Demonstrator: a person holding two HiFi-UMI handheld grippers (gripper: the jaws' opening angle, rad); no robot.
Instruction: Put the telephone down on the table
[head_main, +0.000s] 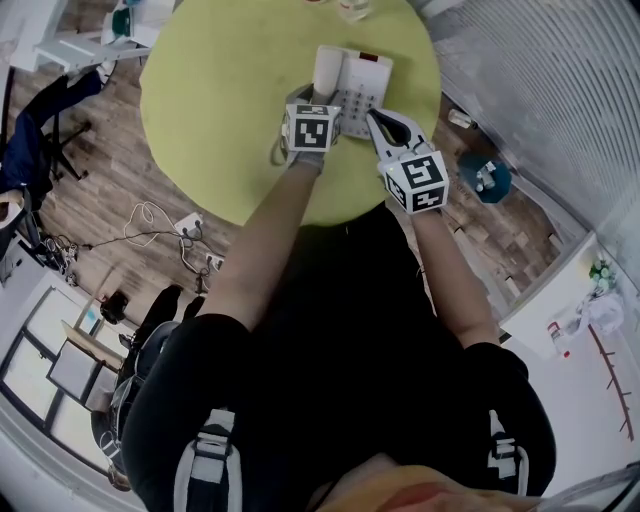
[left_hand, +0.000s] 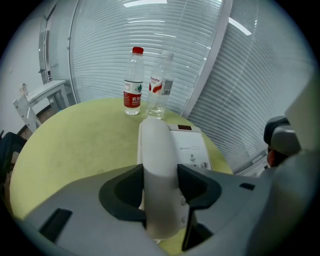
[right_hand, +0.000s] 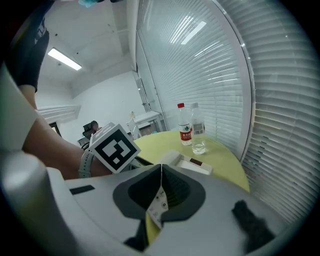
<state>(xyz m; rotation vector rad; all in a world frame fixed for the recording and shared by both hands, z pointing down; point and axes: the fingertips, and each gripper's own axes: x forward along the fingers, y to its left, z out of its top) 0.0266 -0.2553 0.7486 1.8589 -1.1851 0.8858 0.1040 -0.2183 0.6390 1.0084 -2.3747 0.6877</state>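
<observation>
A white telephone (head_main: 365, 78) stands on the round yellow-green table (head_main: 220, 100), close to its near edge. Its handset (left_hand: 157, 160) lies lengthwise along the left side of the base (left_hand: 192, 145). My left gripper (left_hand: 160, 186) is shut on the handset, one black pad against each side; in the head view the left gripper (head_main: 322, 104) comes at it from the near side. My right gripper (head_main: 376, 121) hovers over the phone's right front corner. In its own view the right gripper (right_hand: 161, 176) is shut with nothing between the pads, and part of the keypad shows below them.
Two water bottles, one red-capped (left_hand: 132, 82) and one clear (left_hand: 160, 85), stand at the table's far edge in front of white blinds (left_hand: 150, 45). On the wooden floor lie cables (head_main: 160, 225) at the left and a blue object (head_main: 485, 178) at the right.
</observation>
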